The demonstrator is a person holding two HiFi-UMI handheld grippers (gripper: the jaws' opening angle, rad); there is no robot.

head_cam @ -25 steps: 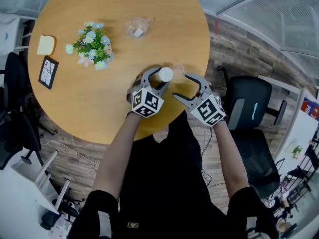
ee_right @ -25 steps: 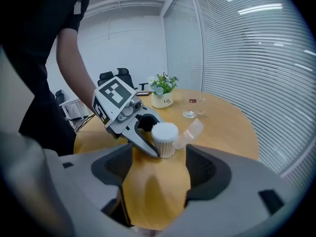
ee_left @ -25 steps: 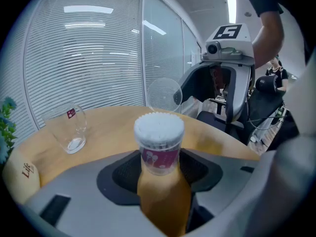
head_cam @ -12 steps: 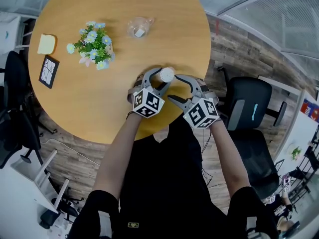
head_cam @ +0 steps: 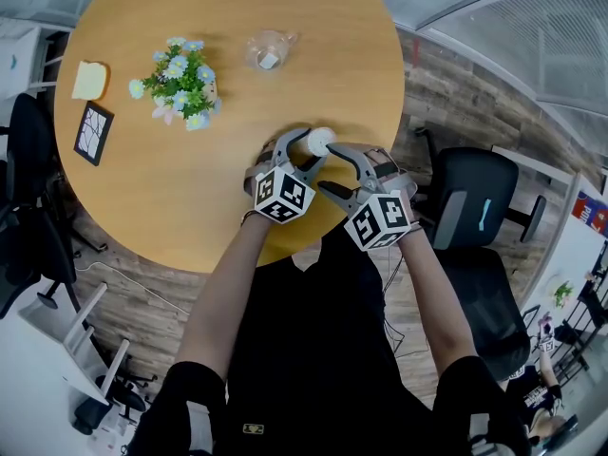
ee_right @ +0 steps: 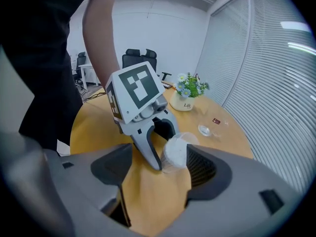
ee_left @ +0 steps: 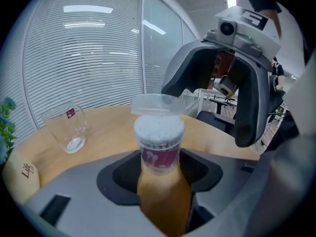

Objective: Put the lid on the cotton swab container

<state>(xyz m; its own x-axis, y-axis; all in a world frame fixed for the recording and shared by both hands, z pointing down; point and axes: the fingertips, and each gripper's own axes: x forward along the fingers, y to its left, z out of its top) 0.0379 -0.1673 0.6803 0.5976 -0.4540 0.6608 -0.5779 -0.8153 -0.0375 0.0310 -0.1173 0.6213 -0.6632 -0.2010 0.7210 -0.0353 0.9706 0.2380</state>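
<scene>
Since a second ago the right tongs (head_cam: pixel 330 167) have slid in from the 3 o'clock side until they bracket the top of the cotton swab container (ee_left: pixel 159 147), while the left tongs (head_cam: pixel 309 148) have kept their place near the 5 o'clock edge of the round wooden surface (head_cam: pixel 190 198).

In the left gripper view the left tongs are closed on the lower body of the container, a pad against each side. It stands upright, its open mouth packed with white swab tips. The clear lid (ee_left: pixel 157 105) sits right over that mouth, at 12 o'clock from the container's label. Whether it is pressed home or only resting on the swabs cannot be told.

In the right gripper view the right tongs stand wide apart. The container's top and the lid lie between them, hard by the jaw at 3 o'clock and well clear of the one at 9 o'clock. What carries the lid is not clear.

Farther off, in the head view, an empty glass (head_cam: pixel 264 50) lies at 12 o'clock from the container and a pot of flowers (head_cam: pixel 180 85) at 10 o'clock.
</scene>
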